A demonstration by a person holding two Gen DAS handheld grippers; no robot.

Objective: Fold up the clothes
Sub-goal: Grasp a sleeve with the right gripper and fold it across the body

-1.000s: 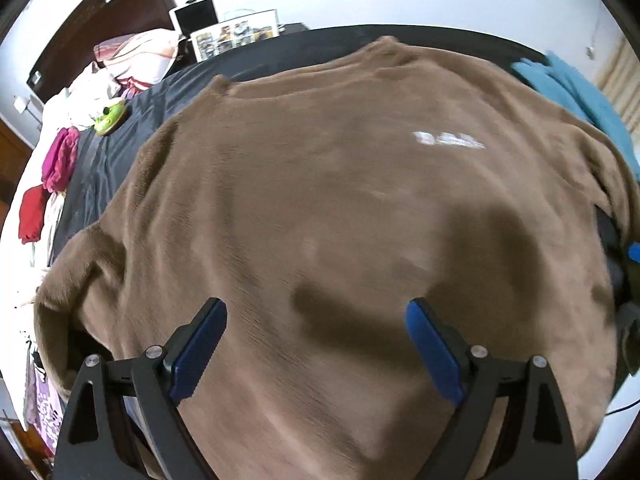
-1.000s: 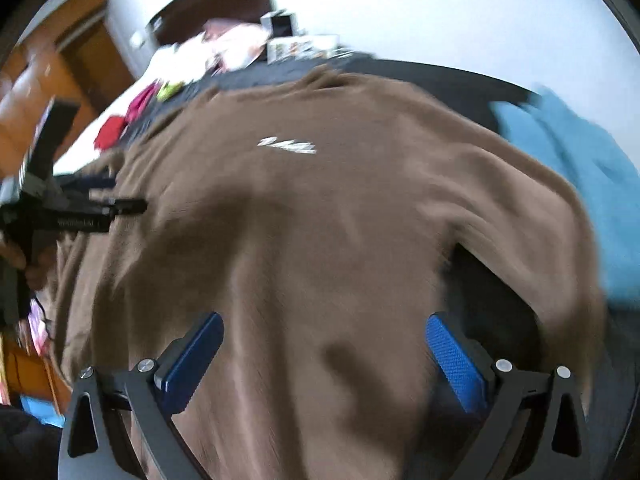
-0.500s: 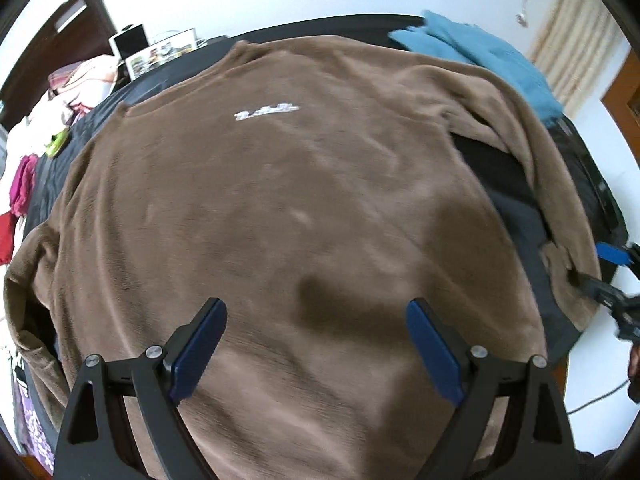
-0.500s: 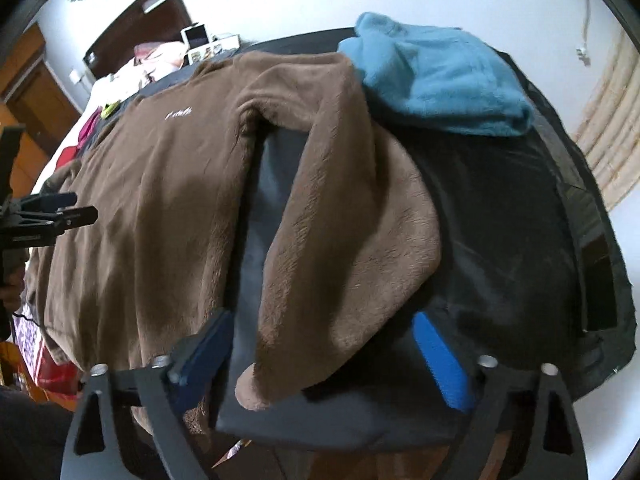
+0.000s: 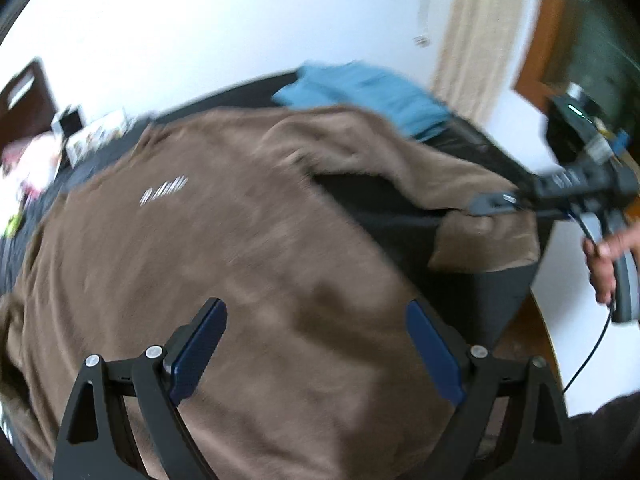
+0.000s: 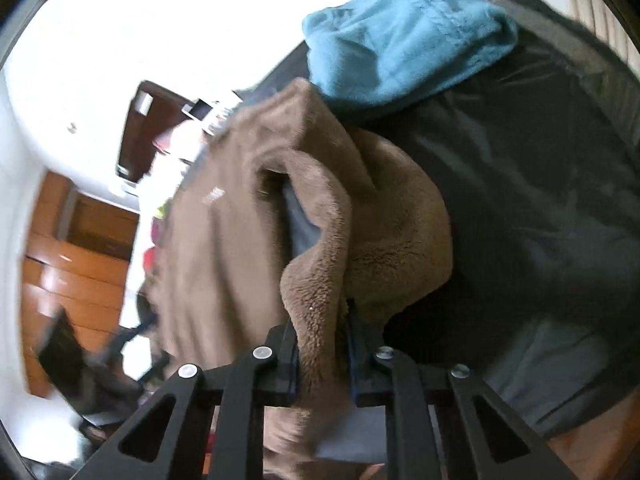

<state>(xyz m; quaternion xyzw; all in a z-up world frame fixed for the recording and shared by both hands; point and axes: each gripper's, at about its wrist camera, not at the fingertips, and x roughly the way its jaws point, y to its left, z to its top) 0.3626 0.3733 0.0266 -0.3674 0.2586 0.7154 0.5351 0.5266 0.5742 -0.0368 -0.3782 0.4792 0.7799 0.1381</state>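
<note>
Fleece pinched at the cuff: your right tongs (image 6: 322, 360) are clamped on the sleeve end (image 6: 316, 304) of the brown sweatshirt (image 5: 240, 264), which lies spread chest-up on the dark bed (image 6: 540, 220). Its body stretches ahead of your left tongs (image 5: 316, 356), whose blue pads stand wide apart above the hem area, holding nothing. To fold well, carry the sleeve across the chest toward your left tongs in one low, even sweep. Keep the cloth taut enough that the thick pile does not bunch at the shoulder, and lay it flat before you let go. Your left tongs can press the body down so it does not drag. A blue fleece garment (image 6: 404, 36) sits beyond the right tongs, past the shoulder. White lettering (image 5: 164, 190) marks the chest, too blurred to read.
</note>
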